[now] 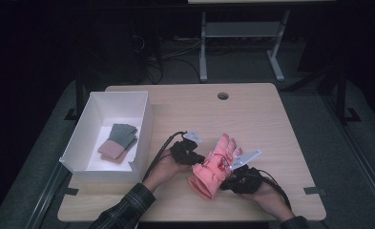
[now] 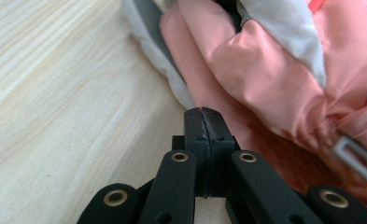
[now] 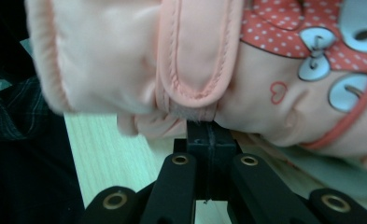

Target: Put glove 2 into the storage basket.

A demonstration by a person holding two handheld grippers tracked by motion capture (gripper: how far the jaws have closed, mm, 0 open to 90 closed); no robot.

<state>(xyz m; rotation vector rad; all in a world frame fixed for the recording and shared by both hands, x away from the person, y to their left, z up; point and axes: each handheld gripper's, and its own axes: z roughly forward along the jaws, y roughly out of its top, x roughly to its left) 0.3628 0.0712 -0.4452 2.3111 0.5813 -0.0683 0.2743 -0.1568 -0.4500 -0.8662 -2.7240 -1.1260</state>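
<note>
- A pink padded glove [image 1: 215, 164] lies on the worktop [image 1: 256, 114] near its front edge, fingers pointing away from the person, between the two grippers
- The left gripper [image 2: 203, 119] has its jaws pressed together with nothing between them, tips at the glove's edge
- The right gripper [image 3: 208, 132] has its jaws closed too, tips against the glove's strap [image 3: 197, 51]
- A white box [image 1: 82, 143] at the left holds grey-and-pink gloves [image 1: 119, 141]

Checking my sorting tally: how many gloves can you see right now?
2, possibly more: a pink glove on the table between the left gripper and right gripper, and a grey-and-pink glove in the white box, perhaps covering another.
</note>
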